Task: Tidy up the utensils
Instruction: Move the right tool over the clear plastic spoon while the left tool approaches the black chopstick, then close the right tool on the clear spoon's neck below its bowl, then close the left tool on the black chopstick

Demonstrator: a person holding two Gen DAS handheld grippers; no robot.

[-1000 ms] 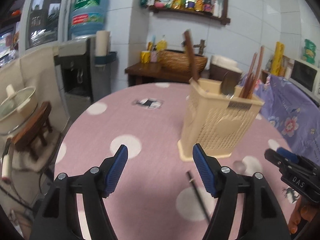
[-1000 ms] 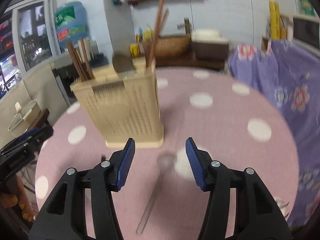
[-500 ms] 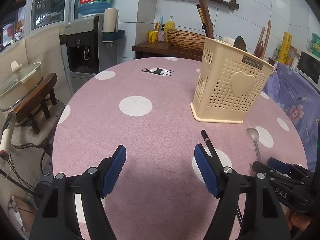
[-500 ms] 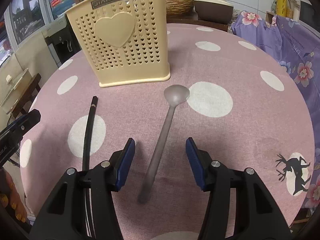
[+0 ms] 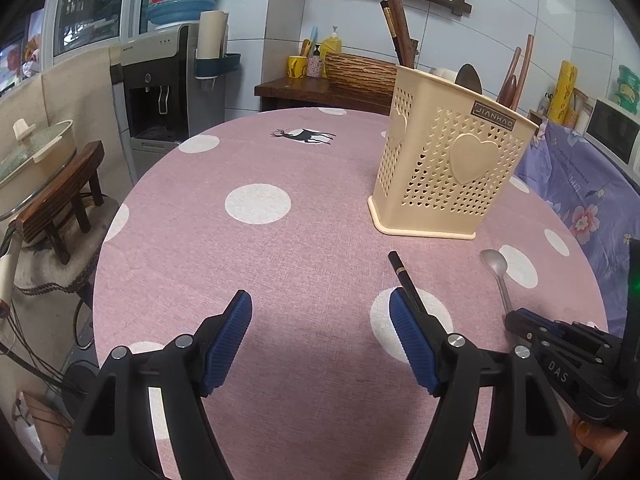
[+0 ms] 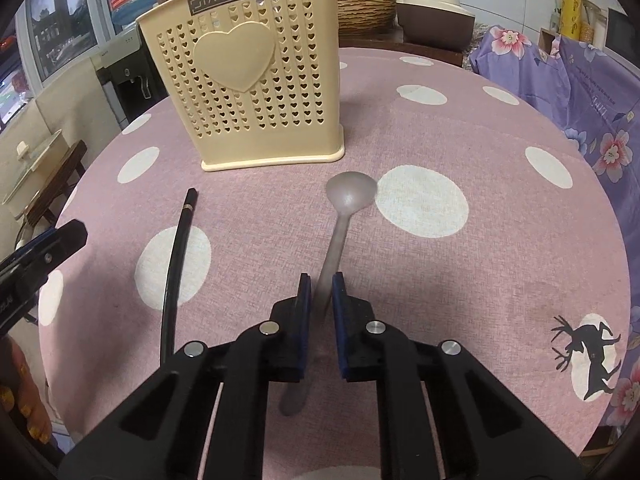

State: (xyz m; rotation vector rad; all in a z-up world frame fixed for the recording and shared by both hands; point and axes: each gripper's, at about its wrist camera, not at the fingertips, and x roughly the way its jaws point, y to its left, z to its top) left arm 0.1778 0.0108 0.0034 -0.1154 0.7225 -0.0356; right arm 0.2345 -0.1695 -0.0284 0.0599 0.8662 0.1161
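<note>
From the left wrist, the left hand-held gripper [image 5: 320, 336] hangs spread wide over the pink dotted counter [image 5: 256, 272]. The spoon [image 5: 497, 274] lies with its bowl toward the cream utensil holder [image 5: 448, 172], handle running back to the right hand-held gripper [image 5: 520, 322]; a black chopstick [image 5: 404, 276] lies roughly parallel beside it. From the right wrist, the right hand-held gripper [image 6: 319, 294] pinches the spoon [image 6: 348, 204] by its handle, having closed from its spread stance half a second ago; the chopstick [image 6: 178, 256] points toward the holder [image 6: 256, 76].
</note>
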